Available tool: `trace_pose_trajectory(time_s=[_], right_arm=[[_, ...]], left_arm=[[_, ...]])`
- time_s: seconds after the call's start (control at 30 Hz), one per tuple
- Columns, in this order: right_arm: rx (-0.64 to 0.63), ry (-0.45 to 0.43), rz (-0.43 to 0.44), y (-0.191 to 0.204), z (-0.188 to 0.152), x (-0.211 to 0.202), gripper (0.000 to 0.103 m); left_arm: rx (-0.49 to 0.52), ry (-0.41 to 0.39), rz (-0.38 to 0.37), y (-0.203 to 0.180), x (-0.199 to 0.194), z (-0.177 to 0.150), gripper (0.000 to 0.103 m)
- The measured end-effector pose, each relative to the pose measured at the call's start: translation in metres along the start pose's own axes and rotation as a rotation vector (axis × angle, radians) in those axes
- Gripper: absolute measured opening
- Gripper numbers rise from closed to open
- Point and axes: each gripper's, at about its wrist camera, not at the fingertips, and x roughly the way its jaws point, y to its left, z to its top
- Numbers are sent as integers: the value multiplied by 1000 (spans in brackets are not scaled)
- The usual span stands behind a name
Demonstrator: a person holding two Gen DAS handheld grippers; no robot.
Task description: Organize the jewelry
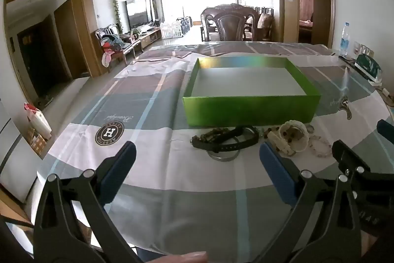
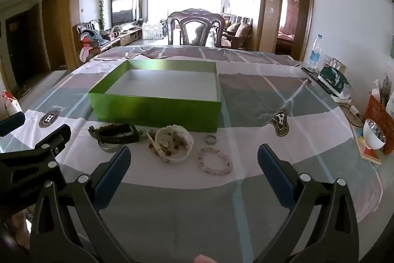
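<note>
Dining table (image 2: 283,95) under checked cloth, living room behind. Green box (image 2: 157,112) sits mid-table, open, nothing in it. Jewelry heaped just in front of box — black watch (image 2: 118,134) over metal bangle (image 2: 108,147), white watch (image 2: 172,142), pink bead bracelet (image 2: 214,160), small ring (image 2: 211,139) nearby. Left gripper (image 1: 197,158) spread wide, holding nothing, short of pile. Right gripper (image 2: 194,159) — also wide, nothing held, bracelet between its fingers' line.

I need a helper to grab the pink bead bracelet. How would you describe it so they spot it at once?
Find the green box on the table. In front of its right corner lies the pink bead bracelet, nearest the table's front edge, alone beside the white watch: a ring of pale, translucent beads.
</note>
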Motion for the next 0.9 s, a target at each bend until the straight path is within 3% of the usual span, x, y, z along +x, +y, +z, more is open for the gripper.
trace_pose_trajectory(time_s=[0.9], right_arm=[[18,-4,13,-3,-1,1,101]], left_arm=[[-11,5,-22,0,-3,3,99]])
